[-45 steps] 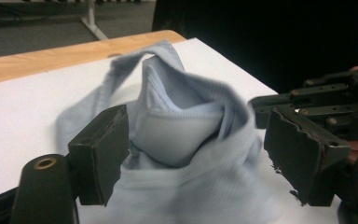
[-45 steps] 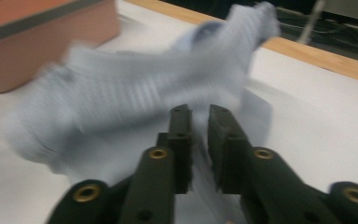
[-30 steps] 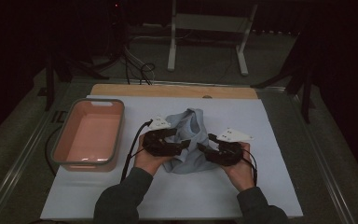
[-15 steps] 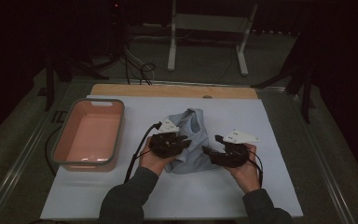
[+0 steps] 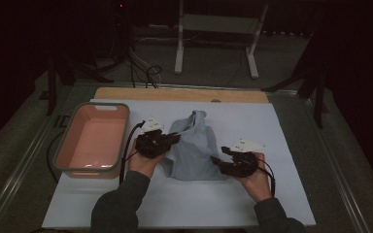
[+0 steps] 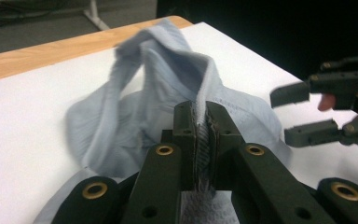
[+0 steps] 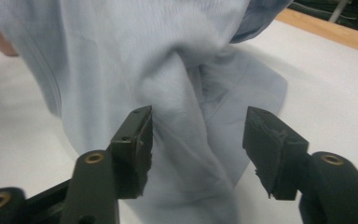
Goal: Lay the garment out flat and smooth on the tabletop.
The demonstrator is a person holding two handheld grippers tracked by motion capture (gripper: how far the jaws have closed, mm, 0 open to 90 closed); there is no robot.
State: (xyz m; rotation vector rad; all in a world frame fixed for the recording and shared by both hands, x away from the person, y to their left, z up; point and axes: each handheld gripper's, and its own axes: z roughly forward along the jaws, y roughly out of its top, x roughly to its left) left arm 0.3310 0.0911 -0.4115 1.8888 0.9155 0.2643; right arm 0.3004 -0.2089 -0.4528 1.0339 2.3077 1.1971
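From the high view, a light-blue garment (image 5: 192,150) lies crumpled mid-tabletop (image 5: 281,204), white-covered, beside a pink tub (image 5: 93,141), in a dark room. In the left gripper view, the left hand-held gripper (image 6: 204,122) has just clamped a fabric ridge; pulling might slip it free. In the right gripper view, the right hand-held gripper (image 7: 196,135), jaws apart and just narrowing, straddles a fold ungripped and may grab several layers.

Dim laboratory recording space. White-covered worktable with wooden edge (image 5: 179,93), white metal stand legs (image 5: 215,43) and loose black cables (image 5: 145,73) on grey floor behind.
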